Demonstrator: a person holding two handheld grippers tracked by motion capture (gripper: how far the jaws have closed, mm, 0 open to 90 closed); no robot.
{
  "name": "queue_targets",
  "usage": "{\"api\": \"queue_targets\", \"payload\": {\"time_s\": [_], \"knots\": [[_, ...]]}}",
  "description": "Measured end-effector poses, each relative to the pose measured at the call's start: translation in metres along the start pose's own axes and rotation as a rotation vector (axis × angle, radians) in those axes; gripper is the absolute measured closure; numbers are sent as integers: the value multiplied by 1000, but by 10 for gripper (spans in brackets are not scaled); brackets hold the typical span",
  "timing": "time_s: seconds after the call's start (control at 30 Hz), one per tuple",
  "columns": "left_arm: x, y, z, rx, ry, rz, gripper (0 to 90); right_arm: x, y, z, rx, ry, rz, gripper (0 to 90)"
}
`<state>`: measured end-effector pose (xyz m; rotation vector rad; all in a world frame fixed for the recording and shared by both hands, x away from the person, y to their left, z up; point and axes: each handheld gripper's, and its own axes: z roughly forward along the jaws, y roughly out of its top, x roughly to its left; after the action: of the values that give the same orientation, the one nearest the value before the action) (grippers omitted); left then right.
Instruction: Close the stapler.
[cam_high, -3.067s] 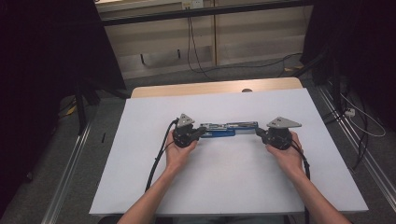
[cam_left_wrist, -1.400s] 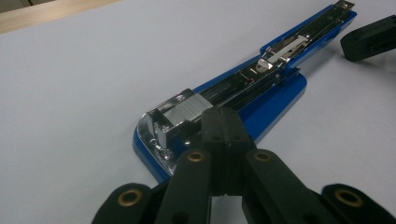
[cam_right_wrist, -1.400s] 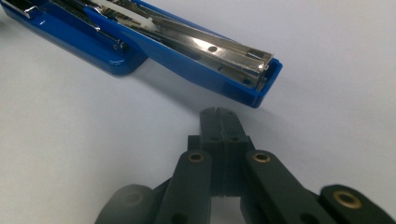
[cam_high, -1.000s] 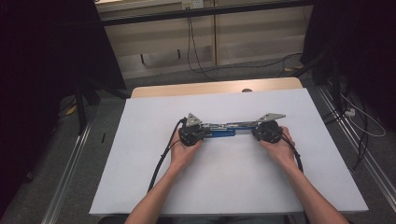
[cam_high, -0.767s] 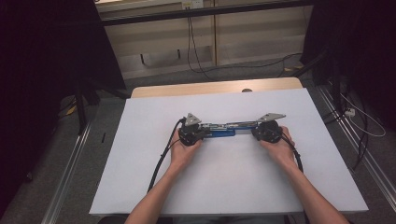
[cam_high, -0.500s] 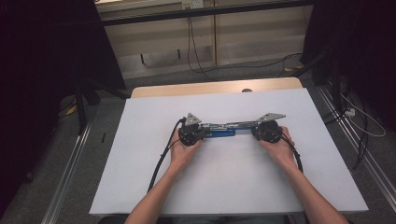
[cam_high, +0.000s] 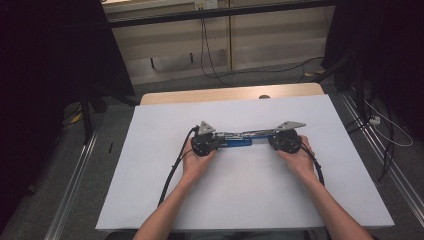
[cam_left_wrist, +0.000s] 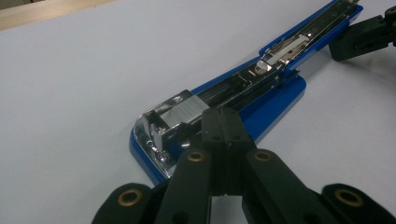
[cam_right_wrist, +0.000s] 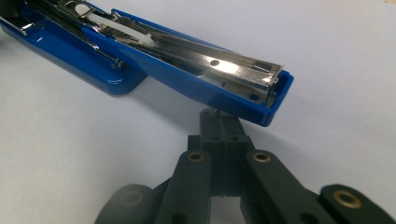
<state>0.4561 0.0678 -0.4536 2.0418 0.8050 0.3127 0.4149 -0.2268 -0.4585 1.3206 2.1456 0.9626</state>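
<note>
- The white table top (cam_high: 240, 195) spreads under both claws — a strip of bare wood shows at its far edge, beyond them.
- A blue stapler (cam_high: 239, 142), swung fully open, lies flat between the two claws; no brand, label or writing can be read on it.
- The left gripper (cam_left_wrist: 223, 122) has its jaws pressed together with nothing between them; their tips rest at the stapler's base end, just by the loaded staple strip (cam_left_wrist: 187, 112).
- The right gripper (cam_right_wrist: 223, 127) is closed too, empty — its tips sit under the raised blue tip of the stapler's top arm (cam_right_wrist: 261, 95), seemingly touching it.
</note>
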Motion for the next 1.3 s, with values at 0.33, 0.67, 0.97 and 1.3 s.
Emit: {"api": "queue_targets", "payload": {"time_s": [0.33, 0.67, 0.97, 1.3], "knots": [[-1, 0, 0, -2, 5, 7, 900, 2, 2, -4, -62, -17, 5, 900], [-2, 0, -1, 1, 18, 14, 900, 4, 5, -9, -119, -18, 2, 900], [-1, 0, -1, -2, 11, 8, 897, 4, 1, -10, -132, 6, 15, 900], [-3, 0, -2, 2, -1, 36, 810, 3, 1, -11, -153, 16, 26, 852]]}}
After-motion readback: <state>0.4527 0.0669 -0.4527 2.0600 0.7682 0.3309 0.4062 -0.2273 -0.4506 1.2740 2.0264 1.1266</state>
